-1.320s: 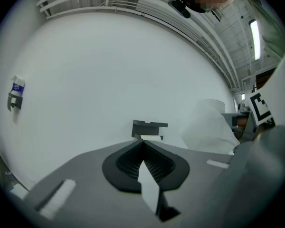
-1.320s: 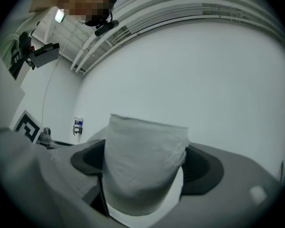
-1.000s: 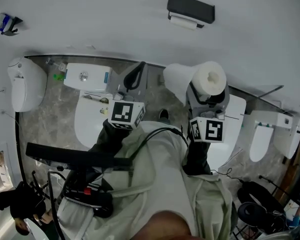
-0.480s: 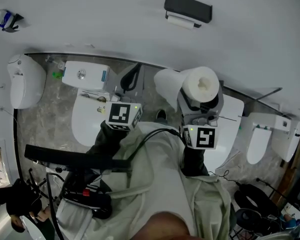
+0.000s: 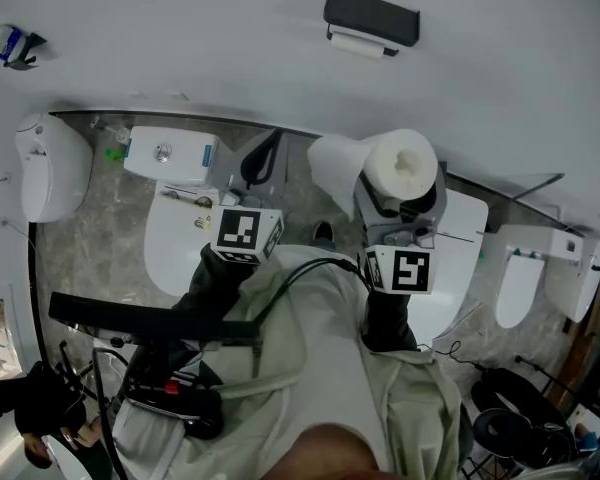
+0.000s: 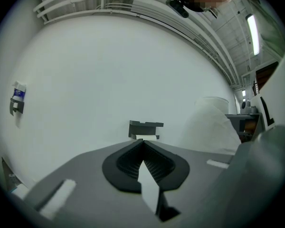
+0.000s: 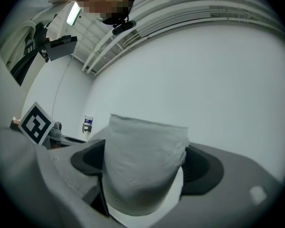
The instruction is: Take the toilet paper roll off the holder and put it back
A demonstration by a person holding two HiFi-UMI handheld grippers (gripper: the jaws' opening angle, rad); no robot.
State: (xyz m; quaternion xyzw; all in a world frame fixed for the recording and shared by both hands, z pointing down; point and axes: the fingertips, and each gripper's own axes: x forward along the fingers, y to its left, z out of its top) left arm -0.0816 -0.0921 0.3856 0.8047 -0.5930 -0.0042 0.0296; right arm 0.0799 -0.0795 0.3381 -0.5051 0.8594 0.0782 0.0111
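The white toilet paper roll (image 5: 402, 160) is gripped end-up in my right gripper (image 5: 400, 194), with a loose sheet hanging off to its left. It is held off the wall, below the black holder (image 5: 372, 15), which has a white strip under it. In the right gripper view the roll (image 7: 145, 167) fills the space between the jaws of my right gripper (image 7: 145, 152). My left gripper (image 5: 267, 154) hangs to the roll's left, shut and empty. In the left gripper view my left gripper (image 6: 143, 144) points at the holder (image 6: 145, 128), with the roll (image 6: 212, 123) to the right.
Below are a white toilet with its tank (image 5: 170, 154), a white fixture (image 5: 50, 168) at the left and more toilets (image 5: 525, 273) at the right. A small blue and white item (image 5: 10, 46) is fixed to the wall at top left. A black bar (image 5: 150, 318) crosses near my body.
My right gripper has moved the roll a little to the left, mostly in the first half second. The left gripper has hardly moved.
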